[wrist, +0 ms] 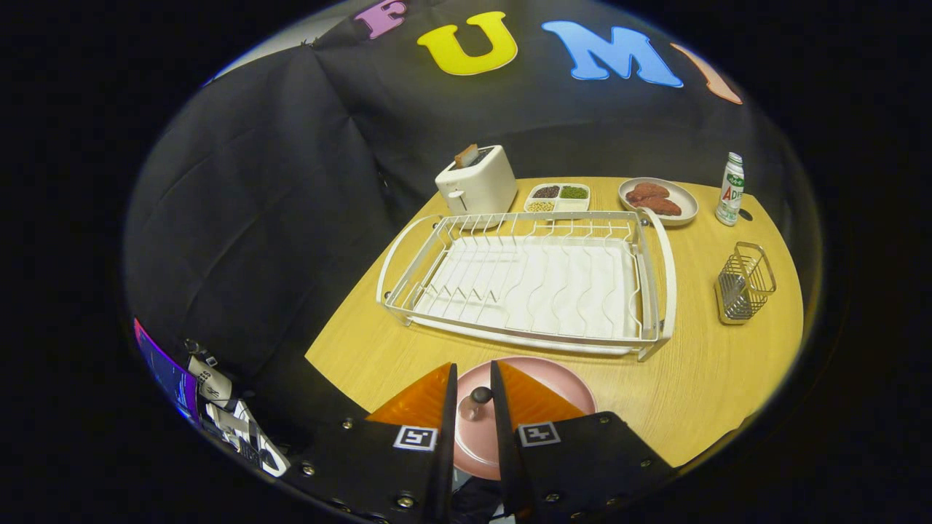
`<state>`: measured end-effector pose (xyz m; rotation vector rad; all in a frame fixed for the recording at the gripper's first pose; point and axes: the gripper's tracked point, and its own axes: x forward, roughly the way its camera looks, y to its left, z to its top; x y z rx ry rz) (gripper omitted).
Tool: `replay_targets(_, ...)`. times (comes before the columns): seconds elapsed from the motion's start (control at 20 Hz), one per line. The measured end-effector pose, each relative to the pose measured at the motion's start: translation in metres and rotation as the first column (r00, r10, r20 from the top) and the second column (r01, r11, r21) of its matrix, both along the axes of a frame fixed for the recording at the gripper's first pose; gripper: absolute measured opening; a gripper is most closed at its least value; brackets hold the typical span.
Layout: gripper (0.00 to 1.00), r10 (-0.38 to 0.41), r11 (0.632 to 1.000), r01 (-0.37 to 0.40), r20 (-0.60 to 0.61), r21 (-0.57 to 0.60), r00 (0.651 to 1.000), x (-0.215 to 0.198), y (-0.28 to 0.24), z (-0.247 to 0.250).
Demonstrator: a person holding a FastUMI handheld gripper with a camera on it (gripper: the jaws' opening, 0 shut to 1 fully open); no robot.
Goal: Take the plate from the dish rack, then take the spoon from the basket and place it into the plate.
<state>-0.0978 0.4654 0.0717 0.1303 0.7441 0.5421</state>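
Your fingers (473, 397) sit narrowly parted over the pink plate (561, 386) with the spoon (475, 402) between them; whether both pinch it, you cannot tell. The smooth, round plate lies flat on the wooden bench (699, 364), just before the empty white wire dish rack (528, 280). The metal mesh basket (744, 284) stands well apart.

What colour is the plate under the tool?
Pink, seen in the gripper view: the plate lies on the table beneath the tool.

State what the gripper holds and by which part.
The gripper holds a spoon between its fingers, over the pink plate. Only a short stretch with a rounded dark end shows, so which part is gripped cannot be told.
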Motion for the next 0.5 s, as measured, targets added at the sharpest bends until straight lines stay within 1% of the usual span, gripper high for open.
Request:
replay_targets(0.3, 0.26, -0.041, 0.999, 0.040, 0.046, 0.029, 0.998, 0.008, -0.020, 0.021)
replay_targets(0.5, 0.26, -0.086, 0.996, 0.081, 0.126, 0.047, 0.988, 0.018, -0.039, 0.044)
